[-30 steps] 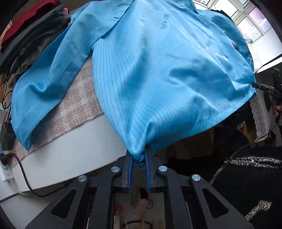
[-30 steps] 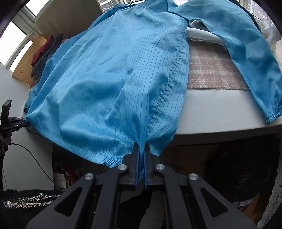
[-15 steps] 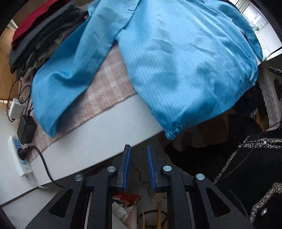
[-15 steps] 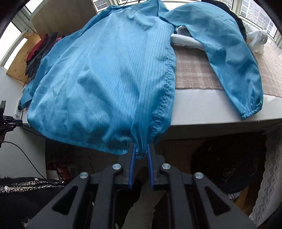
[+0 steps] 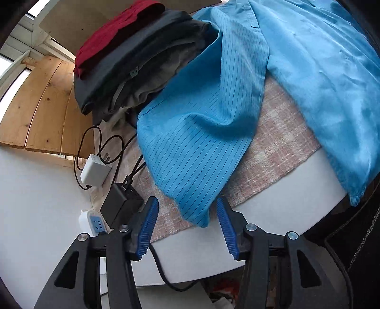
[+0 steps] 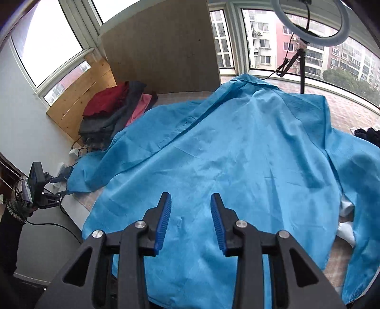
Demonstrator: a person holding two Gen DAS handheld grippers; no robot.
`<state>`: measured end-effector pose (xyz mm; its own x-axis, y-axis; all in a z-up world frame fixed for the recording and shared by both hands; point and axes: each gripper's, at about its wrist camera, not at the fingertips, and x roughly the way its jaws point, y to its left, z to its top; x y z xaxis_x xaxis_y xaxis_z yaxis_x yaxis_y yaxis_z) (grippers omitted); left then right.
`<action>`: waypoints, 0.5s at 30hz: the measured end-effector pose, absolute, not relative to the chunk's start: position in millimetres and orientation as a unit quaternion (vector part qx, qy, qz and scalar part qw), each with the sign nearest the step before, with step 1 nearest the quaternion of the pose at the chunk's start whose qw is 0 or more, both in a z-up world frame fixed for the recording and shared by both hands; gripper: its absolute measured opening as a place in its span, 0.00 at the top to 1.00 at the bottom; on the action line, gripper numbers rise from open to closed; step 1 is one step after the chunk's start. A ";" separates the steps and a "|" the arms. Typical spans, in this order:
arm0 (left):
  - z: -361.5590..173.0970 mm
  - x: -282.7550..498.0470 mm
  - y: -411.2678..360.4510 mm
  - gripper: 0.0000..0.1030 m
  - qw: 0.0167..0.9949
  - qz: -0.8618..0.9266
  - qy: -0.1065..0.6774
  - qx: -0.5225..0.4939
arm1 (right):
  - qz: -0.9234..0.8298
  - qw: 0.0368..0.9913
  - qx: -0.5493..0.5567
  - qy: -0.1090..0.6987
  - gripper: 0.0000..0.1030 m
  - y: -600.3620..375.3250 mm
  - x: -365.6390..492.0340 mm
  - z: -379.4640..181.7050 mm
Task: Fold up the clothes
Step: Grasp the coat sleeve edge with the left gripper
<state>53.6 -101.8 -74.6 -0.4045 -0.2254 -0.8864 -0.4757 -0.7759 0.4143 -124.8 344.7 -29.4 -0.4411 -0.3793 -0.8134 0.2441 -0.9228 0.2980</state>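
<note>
On the white tabletop (image 5: 273,211), the thin, probably slippery blue pinstriped coat (image 6: 237,154) is lying spread; both the left gripper (image 5: 187,225) and right gripper (image 6: 190,221) have just been opening, empty. Its sleeve cuff (image 5: 197,214) looks graspable.

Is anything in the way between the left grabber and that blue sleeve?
Nothing visible is. The left gripper has just opened, and the blue sleeve tip hangs right by its open jaws, untouched. The black charger sits off to one side.

A lived-in home sunroom: wraparound windows (image 6: 308,47) face apartment blocks, a stack of folded clothes (image 5: 133,59) sits by chargers (image 5: 95,170), and a ring light (image 6: 311,21) stands near the glass.
</note>
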 end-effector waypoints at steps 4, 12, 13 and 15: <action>-93.5 61.6 -100.7 0.52 0.091 0.770 0.370 -0.513 | -0.813 0.219 0.533 -0.079 0.67 275.7 -174.8 -66.2; -67.9 8.9 -130.9 0.98 0.102 0.798 0.214 -0.554 | -0.792 0.244 0.558 -0.028 0.67 214.3 -194.6 -100.5; -50.7 5.7 -134.7 0.98 0.107 0.807 0.194 -0.548 | -0.793 0.243 0.558 -0.021 0.67 215.3 -195.8 -101.0; -15.0 1.1 -139.9 0.98 0.102 0.824 0.176 -0.528 | -0.803 0.233 0.548 0.011 0.66 218.5 -197.2 -102.7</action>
<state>1.1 -139.9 -15.0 -0.4211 -0.0184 -0.9068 -0.3543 -0.9170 0.1831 -197.2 218.5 -102.7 -0.2905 -0.3621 -0.8857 0.3855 -0.8915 0.2380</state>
